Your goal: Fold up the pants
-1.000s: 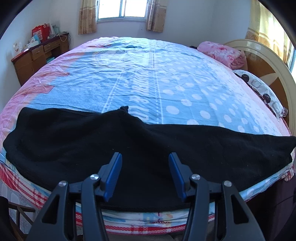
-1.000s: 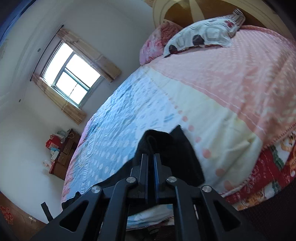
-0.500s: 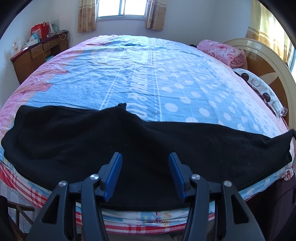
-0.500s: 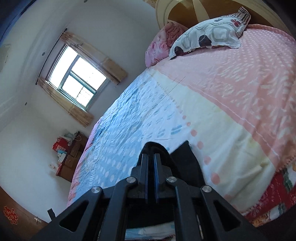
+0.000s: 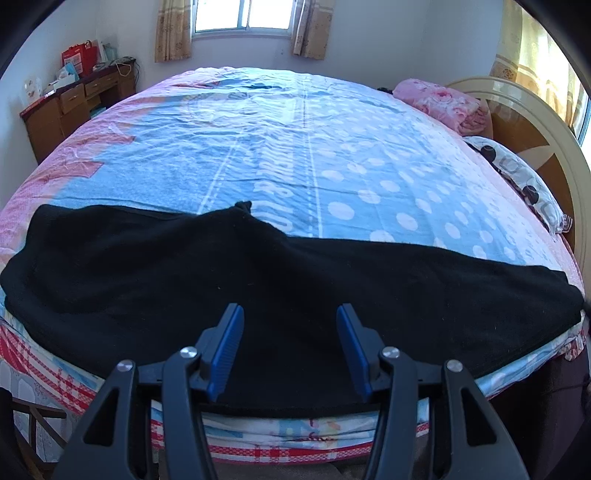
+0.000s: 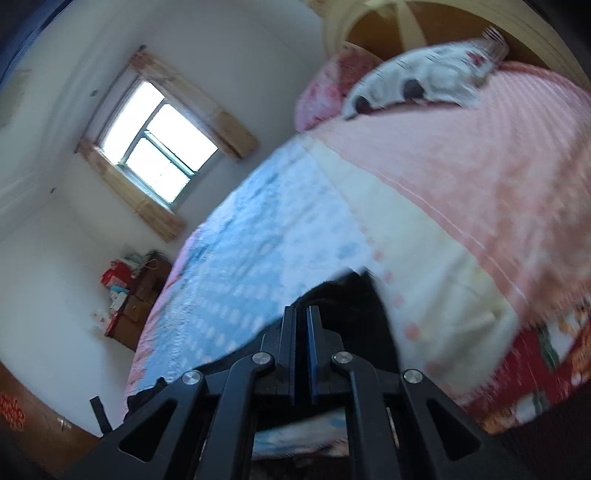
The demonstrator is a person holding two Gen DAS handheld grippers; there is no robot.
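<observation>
- Pants [image 5: 280,295]: black, spread flat along the near edge of the bed [image 5: 314,155], lying crosswise; the crotch point reaches toward the bed's middle; no fold is visible yet, so I judge the task at its start.
- Your left gripper [image 5: 290,345]: jaws stand apart, nothing between the blue pads; it hangs above the pants' middle, near the bed's front edge; I judge this a waiting pose, ready to pin or pinch the cloth.
- Your right gripper [image 6: 302,325]: jaws pressed together on black cloth at the end of the pants nearest the bed's headboard [image 6: 443,22]; likely you hold that end to carry it across; the view is blurred.
- Surface: a soft printed bedspread, blue with white dots at the bed's middle, pink toward the headboard; expect the cloth to drag on it.
- Room: pillows [image 5: 517,173] against the headboard; a window [image 5: 243,14] beyond the bed's far side; a wooden desk [image 5: 77,103] beside the bed's far corner.
</observation>
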